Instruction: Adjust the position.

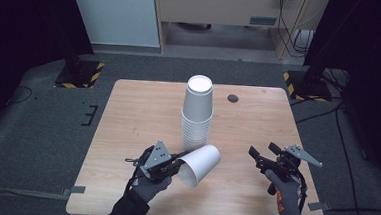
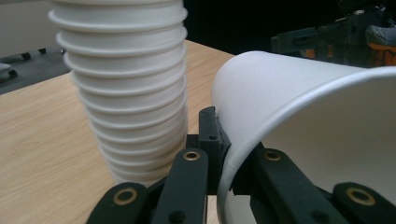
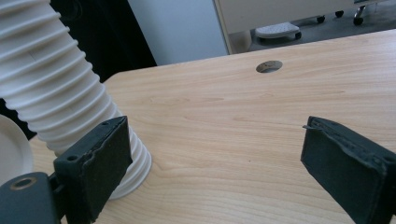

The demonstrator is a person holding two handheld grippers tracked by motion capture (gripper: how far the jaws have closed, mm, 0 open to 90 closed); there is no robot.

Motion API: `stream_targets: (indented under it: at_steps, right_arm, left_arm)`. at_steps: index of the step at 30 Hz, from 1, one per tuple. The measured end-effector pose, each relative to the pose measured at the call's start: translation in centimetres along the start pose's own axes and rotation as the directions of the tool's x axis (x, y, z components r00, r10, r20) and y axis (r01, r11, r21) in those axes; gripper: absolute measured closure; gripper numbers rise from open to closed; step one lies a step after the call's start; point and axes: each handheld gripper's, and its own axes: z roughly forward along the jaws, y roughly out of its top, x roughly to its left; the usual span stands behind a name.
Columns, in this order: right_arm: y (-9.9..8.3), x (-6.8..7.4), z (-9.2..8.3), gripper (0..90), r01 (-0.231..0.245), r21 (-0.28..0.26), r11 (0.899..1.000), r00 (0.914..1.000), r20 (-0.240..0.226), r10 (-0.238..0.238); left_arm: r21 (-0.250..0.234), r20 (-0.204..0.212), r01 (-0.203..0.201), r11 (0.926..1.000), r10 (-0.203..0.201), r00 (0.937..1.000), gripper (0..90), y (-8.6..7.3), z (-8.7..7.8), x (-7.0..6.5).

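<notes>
On the wooden table (image 1: 128, 113) one tall stack of white paper cups (image 1: 197, 113) is standing upside down near the middle, and one single white paper cup (image 1: 200, 164) is being held apart from it, just in front of the stack's base. The exact number of cups in the stack is hard to tell; in the left gripper view about eleven rims (image 2: 126, 93) are showing one under another. The left gripper (image 1: 177, 162) is holding the single cup by its rim: one jaw is sitting inside the mouth and the other outside, and they are clenched on the thin wall (image 2: 233, 158). This cup is lying tilted on its side above the table, with its open mouth pointing toward the person and its bottom pointing toward the stack. The right gripper (image 1: 262, 154) is staying at the right side of the table, well apart from both the stack and the single cup. Its two jaws are standing apart with nothing between them, only bare wood. There are two gloved hands, and one small round hole (image 1: 233, 98) is showing in the tabletop behind the stack.
</notes>
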Motion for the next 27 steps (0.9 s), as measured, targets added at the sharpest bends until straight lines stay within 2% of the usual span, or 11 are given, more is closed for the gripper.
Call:
stream_targets:
  at_steps: [6, 10, 17, 27]
  right_arm:
    - [-0.5, -0.5, 0.2, 9.2, 0.071, 0.044, 0.996, 0.9964, 0.042, -0.073]
    - [-0.6, -0.6, 0.2, 9.4, 0.096, 0.057, 0.994, 0.9934, 0.057, -0.100]
    - [-0.8, -0.6, 0.3, 9.6, 0.097, 0.070, 0.993, 0.9928, 0.063, -0.102]
    - [-1.1, -0.7, 0.5, 9.5, 0.115, 0.094, 0.989, 0.9890, 0.083, -0.123]
  left_arm:
    - [-0.010, -0.012, 0.026, 0.9996, -0.026, 0.9996, 85.6, -0.3, -1.1, 0.7]
    - [0.006, -0.007, 0.019, 0.9998, -0.019, 0.9998, 85.6, -0.7, -1.7, 0.9]
    - [0.019, -0.037, 0.031, 0.9993, -0.030, 0.9989, 85.4, -1.7, -3.5, 1.6]
    - [0.007, -0.116, 0.077, 0.9970, -0.076, 0.9903, 85.4, -2.7, -6.0, 3.4]
